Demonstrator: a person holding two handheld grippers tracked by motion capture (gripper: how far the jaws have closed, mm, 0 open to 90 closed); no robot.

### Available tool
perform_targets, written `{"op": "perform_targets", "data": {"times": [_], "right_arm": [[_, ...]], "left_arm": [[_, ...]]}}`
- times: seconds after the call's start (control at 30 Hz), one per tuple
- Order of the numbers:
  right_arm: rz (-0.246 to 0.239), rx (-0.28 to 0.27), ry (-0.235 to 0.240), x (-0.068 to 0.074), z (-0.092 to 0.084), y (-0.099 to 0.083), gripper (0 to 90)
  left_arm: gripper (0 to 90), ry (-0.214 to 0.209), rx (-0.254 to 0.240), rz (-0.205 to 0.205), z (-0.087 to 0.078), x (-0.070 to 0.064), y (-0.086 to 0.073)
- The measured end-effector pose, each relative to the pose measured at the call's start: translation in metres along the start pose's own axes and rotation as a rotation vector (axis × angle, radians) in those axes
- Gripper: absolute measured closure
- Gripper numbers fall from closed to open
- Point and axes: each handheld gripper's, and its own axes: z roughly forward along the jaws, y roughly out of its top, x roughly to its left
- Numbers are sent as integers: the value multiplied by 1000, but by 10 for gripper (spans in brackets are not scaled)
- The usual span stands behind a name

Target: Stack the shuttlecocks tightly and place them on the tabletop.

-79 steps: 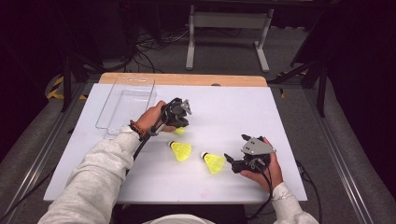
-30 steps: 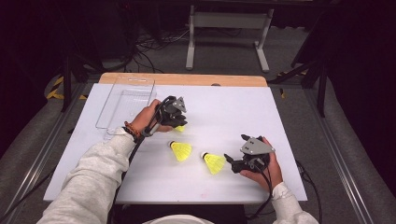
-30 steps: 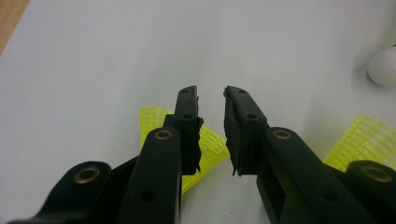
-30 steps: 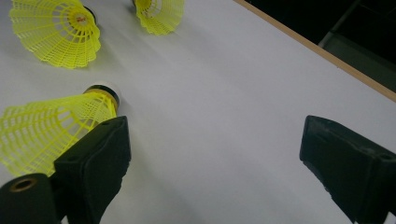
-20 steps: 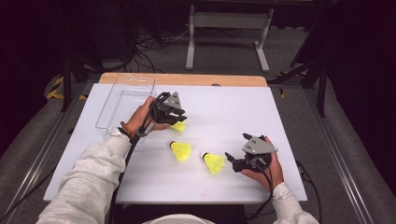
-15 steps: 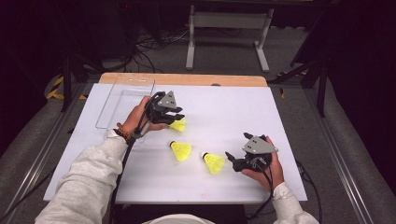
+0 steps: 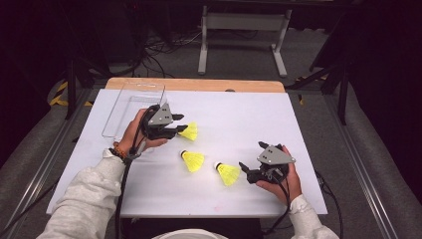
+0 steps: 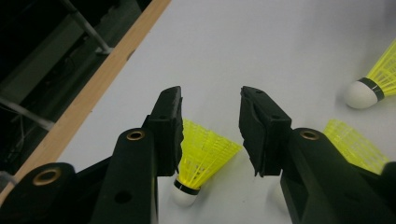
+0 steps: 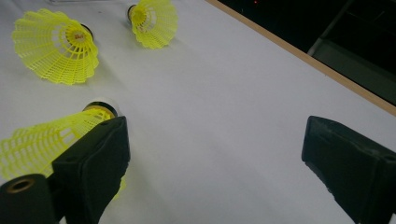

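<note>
Left of centre in the high view, the left gripper (image 7: 182, 124) has just been opening, its jaws loose around a yellow shuttlecock (image 8: 201, 156). At lower right, the right gripper (image 7: 245, 172) is released on the worktop (image 7: 298, 149).

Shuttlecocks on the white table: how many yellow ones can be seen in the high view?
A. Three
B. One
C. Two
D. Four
A. The high view shows three: one shuttlecock at the jaws of the left gripper, a middle shuttlecock, and a third shuttlecock just in front of the right gripper.
</note>
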Motion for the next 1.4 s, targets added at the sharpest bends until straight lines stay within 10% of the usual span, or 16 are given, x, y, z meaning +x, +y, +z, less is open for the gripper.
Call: {"op": "perform_targets", "data": {"times": [0.57,1.4], "right_arm": [[3,-9,-2,2,1,3,91],[0,-10,-14,7,-2,7,107]], "left_arm": [[403,157,-129,-67,-47,-17,-42],[204,181,-198,-104,-83,-41,-88]]}}
